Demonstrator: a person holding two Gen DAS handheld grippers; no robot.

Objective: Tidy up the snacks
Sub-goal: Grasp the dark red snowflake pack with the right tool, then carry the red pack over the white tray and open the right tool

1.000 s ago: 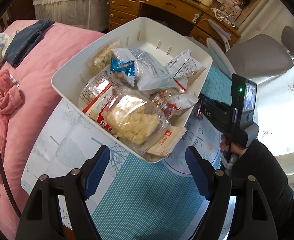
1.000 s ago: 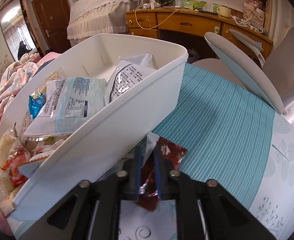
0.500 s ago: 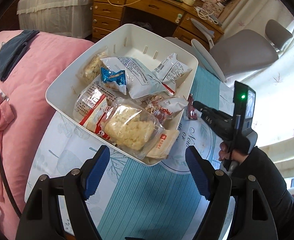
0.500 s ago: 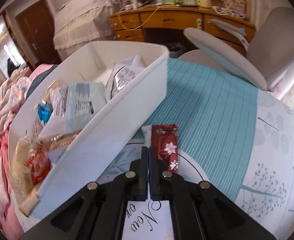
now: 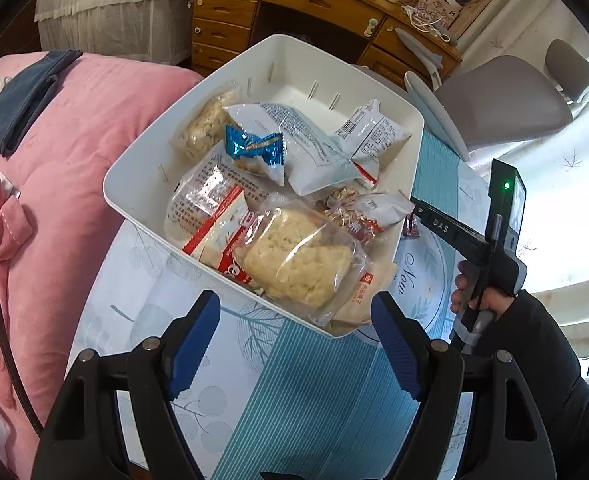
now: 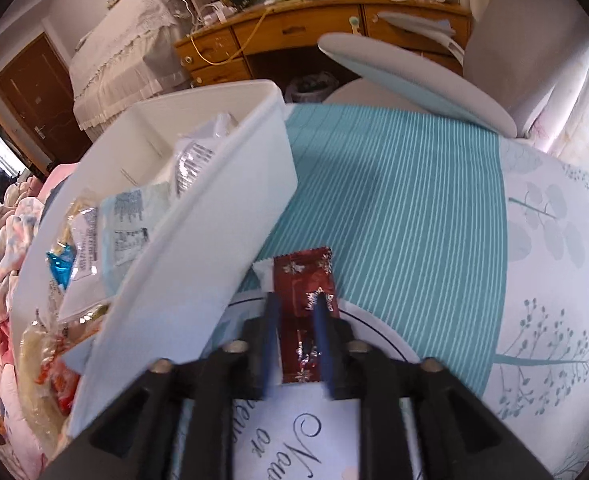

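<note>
The red snack packet is seen flat on the counter beside the white bin, its long axis between the narrowly parted right claw fingers (nothing gripped yet). The left claw is held wide, farther away.

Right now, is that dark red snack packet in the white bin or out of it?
Out. The red packet lies flat on the tablecloth beside the white bin, between the right gripper's parted fingers.

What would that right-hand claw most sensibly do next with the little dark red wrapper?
Probably close. The right gripper is open, fingers either side of the dark red snowflake-printed wrapper, which lies flat on the tablecloth beside the white plastic bin.
</note>
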